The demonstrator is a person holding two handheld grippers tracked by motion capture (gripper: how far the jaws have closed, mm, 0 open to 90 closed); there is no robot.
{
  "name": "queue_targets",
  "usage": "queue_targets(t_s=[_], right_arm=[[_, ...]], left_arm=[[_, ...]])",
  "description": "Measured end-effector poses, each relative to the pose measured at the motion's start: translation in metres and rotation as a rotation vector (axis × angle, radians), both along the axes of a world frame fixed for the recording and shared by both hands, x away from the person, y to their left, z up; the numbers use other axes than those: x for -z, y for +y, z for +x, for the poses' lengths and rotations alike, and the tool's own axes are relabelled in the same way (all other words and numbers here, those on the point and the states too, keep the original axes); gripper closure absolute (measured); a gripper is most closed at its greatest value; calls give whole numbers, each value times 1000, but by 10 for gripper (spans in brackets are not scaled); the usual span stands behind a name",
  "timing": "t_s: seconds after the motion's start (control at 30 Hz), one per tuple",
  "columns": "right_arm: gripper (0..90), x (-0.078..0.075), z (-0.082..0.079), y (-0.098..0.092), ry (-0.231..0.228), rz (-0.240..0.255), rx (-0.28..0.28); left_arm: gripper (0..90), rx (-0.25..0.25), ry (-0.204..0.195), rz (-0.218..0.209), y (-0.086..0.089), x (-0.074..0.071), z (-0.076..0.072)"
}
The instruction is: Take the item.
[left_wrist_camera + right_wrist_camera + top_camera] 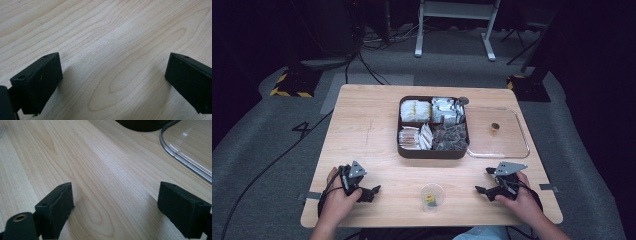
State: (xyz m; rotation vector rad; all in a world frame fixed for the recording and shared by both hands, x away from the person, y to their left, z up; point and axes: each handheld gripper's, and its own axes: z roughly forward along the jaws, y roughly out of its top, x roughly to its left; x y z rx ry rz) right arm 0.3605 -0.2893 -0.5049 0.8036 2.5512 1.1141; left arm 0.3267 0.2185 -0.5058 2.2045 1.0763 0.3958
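My left gripper [371, 193] rests on the wooden table [362, 125] near the front left, held in a hand. In the left gripper view its jaws [113, 67] stand wide open over bare wood. My right gripper [484, 181] rests near the front right, and its jaws [115, 195] are also open with nothing between them. A small clear cup [432, 196] with a yellow item inside stands between the two grippers by the front edge. A dark brown tray [432, 153] with four compartments of wrapped packets sits at the table's middle.
A clear lid [507, 145] with a small brown knob [495, 128] lies flat to the right of the tray; its curved edge [185, 157] lies ahead of the right jaws. Cables and a white stand are on the floor beyond the table.
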Motion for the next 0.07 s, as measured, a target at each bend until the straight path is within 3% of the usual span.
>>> queue_targets(t_s=[0.07], right_arm=[[134,0,0,0,0,0,0]], left_arm=[[4,-15,4,5,0,0,-1]])
